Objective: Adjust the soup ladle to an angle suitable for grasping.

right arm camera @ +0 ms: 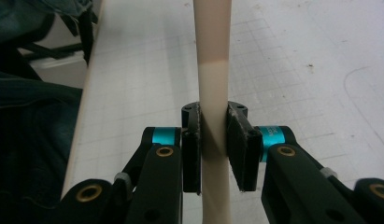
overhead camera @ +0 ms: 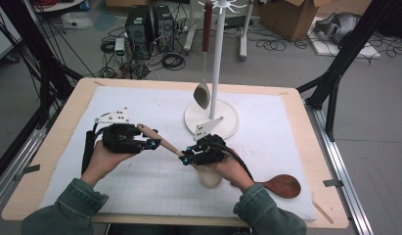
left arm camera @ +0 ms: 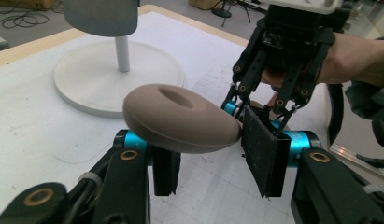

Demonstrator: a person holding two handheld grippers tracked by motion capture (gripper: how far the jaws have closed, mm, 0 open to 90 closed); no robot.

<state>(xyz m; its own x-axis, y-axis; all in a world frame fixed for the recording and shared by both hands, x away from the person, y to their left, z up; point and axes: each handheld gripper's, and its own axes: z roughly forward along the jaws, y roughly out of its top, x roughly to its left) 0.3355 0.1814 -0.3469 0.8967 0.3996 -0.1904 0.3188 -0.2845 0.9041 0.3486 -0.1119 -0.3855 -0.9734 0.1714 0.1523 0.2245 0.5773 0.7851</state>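
The high view looked forward and down on the whole surface from above the person's side. Each gripper view sat close behind its own fingers. The left gripper view and the high view shared the white stand.

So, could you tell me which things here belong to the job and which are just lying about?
In hand: beige spoon, clamped by the right gripper, its handle end at the left gripper; probably the white stand.
Lying about: brown spoon on the table, grey spoon hanging, computer towers, cardboard box.
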